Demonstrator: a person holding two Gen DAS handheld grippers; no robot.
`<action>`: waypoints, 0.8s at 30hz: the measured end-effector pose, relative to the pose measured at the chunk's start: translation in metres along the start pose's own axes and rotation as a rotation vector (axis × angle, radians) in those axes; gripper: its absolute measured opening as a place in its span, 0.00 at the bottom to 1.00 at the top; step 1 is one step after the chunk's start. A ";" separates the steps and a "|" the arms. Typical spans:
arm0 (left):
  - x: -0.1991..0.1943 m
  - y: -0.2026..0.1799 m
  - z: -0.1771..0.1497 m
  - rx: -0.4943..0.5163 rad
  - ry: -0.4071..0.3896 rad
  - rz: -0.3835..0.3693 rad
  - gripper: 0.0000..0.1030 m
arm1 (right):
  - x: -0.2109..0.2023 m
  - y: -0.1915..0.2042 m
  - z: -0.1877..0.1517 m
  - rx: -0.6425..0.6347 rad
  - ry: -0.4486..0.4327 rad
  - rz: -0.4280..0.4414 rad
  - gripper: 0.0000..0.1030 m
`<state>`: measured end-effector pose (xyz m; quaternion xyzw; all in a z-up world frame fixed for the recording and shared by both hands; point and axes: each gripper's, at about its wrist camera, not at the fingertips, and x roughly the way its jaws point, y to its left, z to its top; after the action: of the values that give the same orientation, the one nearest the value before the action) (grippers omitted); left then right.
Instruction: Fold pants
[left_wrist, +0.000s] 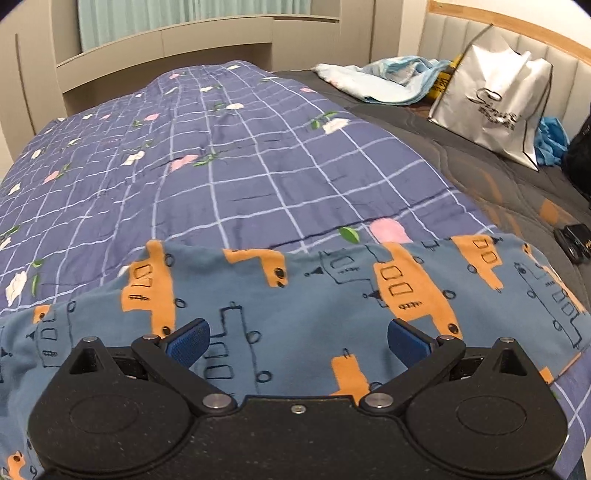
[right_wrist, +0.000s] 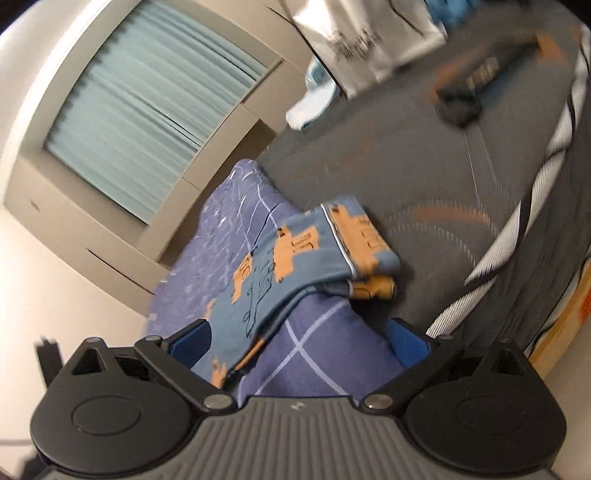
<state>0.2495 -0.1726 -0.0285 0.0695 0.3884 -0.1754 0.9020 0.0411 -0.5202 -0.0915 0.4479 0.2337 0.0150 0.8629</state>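
The pants (left_wrist: 288, 306) lie on the bed (left_wrist: 207, 155), stretched side to side across the lower half of the left picture. The left gripper (left_wrist: 298, 341) sits right over them, spread wide and holding nothing. The right gripper (right_wrist: 299, 341) is spread wide too, with the pants (right_wrist: 295, 254) running up toward the middle. The left gripper looks nearer.

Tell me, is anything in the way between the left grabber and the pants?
No, nothing visible is. The left gripper hangs right over the blue pants with its jaws open, and only pants fabric shows between them. The white bag sits far off on the bed, beyond the checked quilt.
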 end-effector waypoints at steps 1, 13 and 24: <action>-0.002 0.003 0.000 -0.009 -0.004 0.008 0.99 | 0.001 -0.004 0.002 0.017 0.008 0.016 1.00; -0.017 0.052 -0.011 -0.163 -0.016 0.121 0.99 | 0.027 -0.043 0.014 0.423 -0.116 0.070 0.82; -0.023 0.079 -0.017 -0.234 -0.006 0.182 0.99 | 0.021 -0.025 0.024 0.345 -0.289 -0.071 0.14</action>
<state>0.2528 -0.0889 -0.0248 -0.0018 0.3957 -0.0466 0.9172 0.0651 -0.5487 -0.1075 0.5776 0.1224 -0.1197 0.7981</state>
